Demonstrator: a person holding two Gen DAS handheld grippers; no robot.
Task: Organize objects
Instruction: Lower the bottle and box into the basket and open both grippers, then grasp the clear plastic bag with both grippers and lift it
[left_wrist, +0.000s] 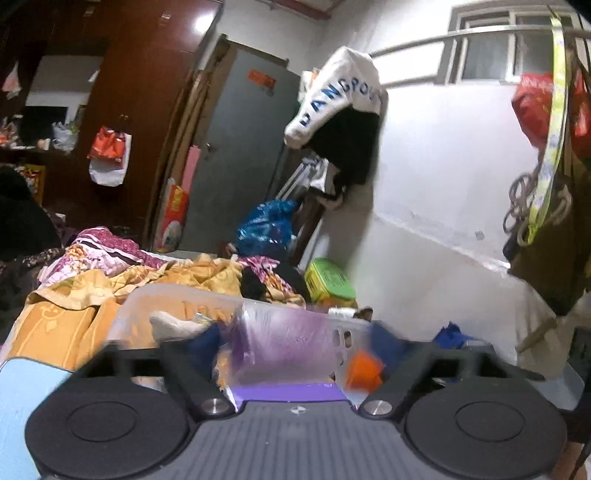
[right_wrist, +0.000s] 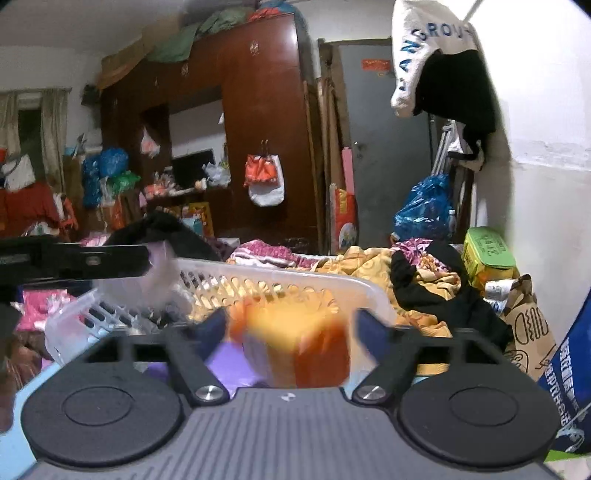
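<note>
Scene: cluttered bedroom; a white perforated plastic basket (right_wrist: 295, 286) is set on a bed of orange-yellow patterned bedding (left_wrist: 55, 317).

Left gripper (left_wrist: 291, 343): dark fingers are spread wide at 6 o'clock of the left view. A translucent purple-tinted plastic bag (left_wrist: 284, 347) is seen between them, blurred. Whether it is gripped cannot be told.

Right gripper (right_wrist: 291, 332): fingers are spread either side of a blurred orange-and-yellow packet (right_wrist: 295, 343). Contact with the pads is not resolved, so a hold cannot be confirmed.

Task items: the orange-and-yellow packet is placed at the near rim of the basket, at 6 o'clock of the right view; the purple bag lies at the basket's near-left end, at 8 o'clock of that view. A small orange block (left_wrist: 364, 371) is seen at 5 o'clock of the left view, beside the basket wall.

Done: the basket is judged to be partly loaded; dark and pale items are seen inside, identity unclear.

Left: loose goods are still outside, e.g. a green-lidded yellow box (right_wrist: 487, 251) at 3 o'clock and a brown paper bag (right_wrist: 524, 325) at 4 o'clock. Black clothing (right_wrist: 436, 284) is draped on the bedding.

Progress: judged early-to-mid; most clutter is unsorted.
</note>
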